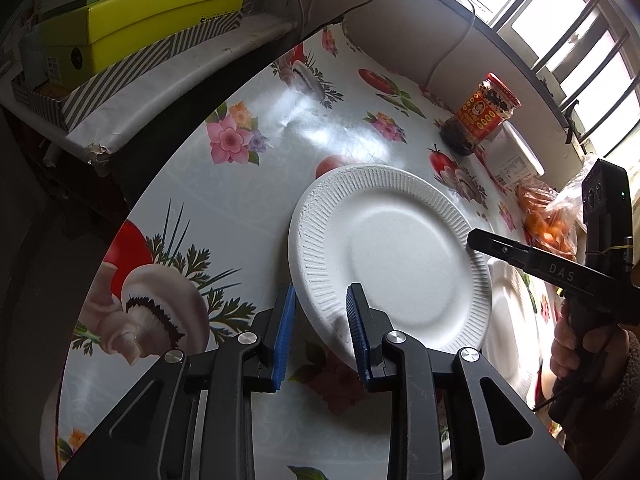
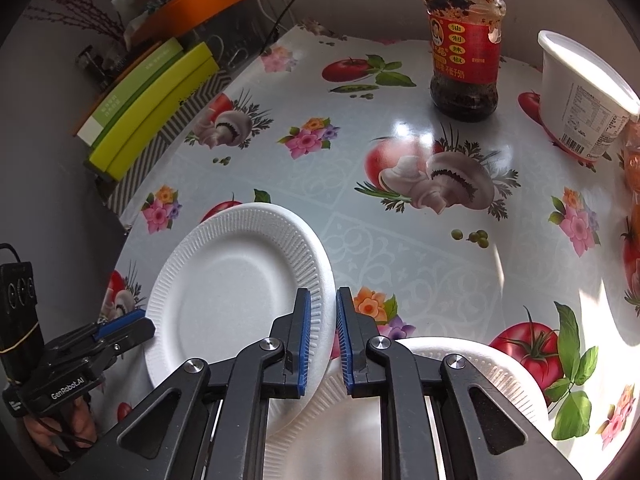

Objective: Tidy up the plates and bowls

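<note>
Pads of our right gripper pinch near rim of raised plate, tilted above table. Left gripper jaws apart, straddling plate's opposite rim, not clamped. Second plate lies flat beneath raised plate. Chili jar & white tub well beyond plate.

The second plate is largely hidden under the right gripper and cut by the bottom edge, while the bag of oranges runs off the right.
</note>
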The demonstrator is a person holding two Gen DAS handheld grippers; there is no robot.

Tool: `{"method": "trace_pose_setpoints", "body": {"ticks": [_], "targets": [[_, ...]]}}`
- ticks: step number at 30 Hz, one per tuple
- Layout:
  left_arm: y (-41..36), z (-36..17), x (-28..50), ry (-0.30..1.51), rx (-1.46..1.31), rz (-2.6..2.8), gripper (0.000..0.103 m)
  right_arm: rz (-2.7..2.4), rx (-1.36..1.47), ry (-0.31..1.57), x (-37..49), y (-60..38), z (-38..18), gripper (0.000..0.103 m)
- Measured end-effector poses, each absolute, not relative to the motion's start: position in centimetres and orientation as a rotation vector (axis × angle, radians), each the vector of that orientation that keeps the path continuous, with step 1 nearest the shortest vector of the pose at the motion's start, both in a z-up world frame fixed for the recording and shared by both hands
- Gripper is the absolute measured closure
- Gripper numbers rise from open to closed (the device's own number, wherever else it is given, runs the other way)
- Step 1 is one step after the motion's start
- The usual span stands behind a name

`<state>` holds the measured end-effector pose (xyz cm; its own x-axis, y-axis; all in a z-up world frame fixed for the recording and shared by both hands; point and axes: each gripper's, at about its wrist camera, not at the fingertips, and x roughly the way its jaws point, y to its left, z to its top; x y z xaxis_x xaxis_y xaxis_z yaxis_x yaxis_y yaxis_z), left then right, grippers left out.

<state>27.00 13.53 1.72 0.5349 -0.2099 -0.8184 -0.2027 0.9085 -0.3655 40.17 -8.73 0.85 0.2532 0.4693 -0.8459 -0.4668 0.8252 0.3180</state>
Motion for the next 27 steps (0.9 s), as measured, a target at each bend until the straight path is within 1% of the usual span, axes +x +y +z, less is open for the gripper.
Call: {"method": "trace_pose_setpoints", "body": {"ticks": [8, 27], "targets": [[13.4, 2.5, 26.6, 1.003, -0.448, -0.009, 0.075, 0.621, 0.037, 1.156, 39.7, -9.2, 1.0, 0.090], [13.1, 4.9, 23.5, 0.961, -0.419, -0.013, 0.075, 0.640, 0.065, 1.110, 35.6, -10.4, 3.9, 0.090]]}}
